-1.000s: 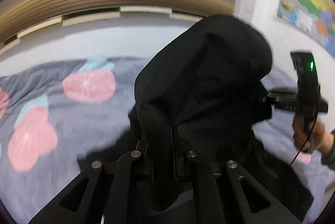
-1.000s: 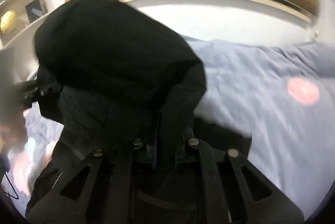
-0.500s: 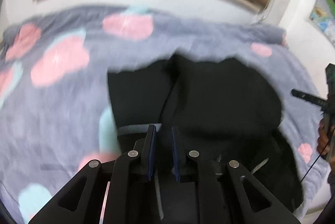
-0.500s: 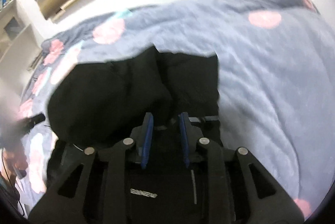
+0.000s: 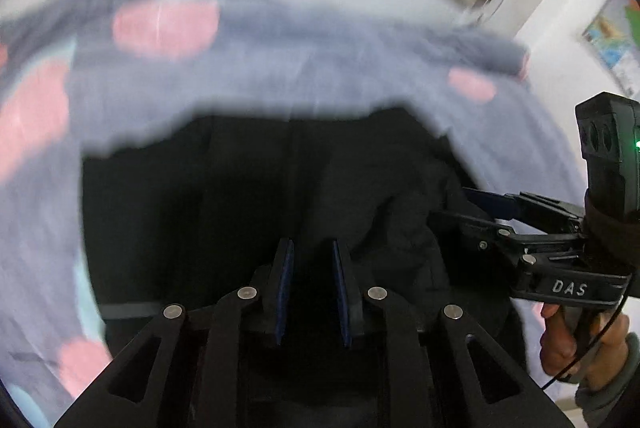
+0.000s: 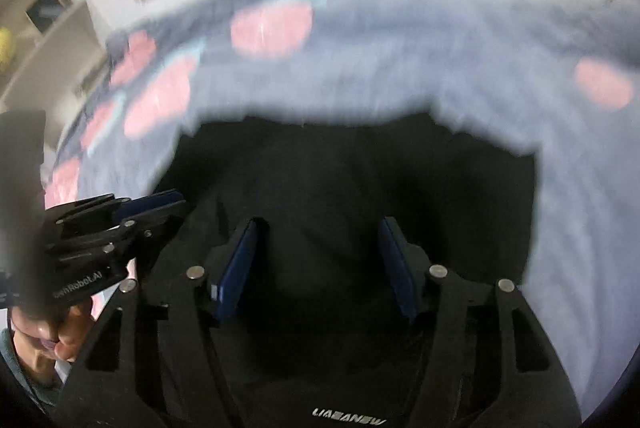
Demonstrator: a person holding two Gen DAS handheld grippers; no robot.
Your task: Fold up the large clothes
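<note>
Black garment (image 6: 360, 188) rumpled on grey bedspread (image 6: 580, 168), both tools parted above

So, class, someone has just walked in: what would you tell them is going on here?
A person with a two-finger gripper in each hand is folding a black garment on a bed with a grey quilt printed with pink fruit. The garment lies on the quilt. The left gripper and the right gripper are both open above it, gripping nothing. Both views are blurred.

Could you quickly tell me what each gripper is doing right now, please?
Left gripper: open, holding nothing, over the black garment.
Right gripper: open wide, holding nothing.
</note>
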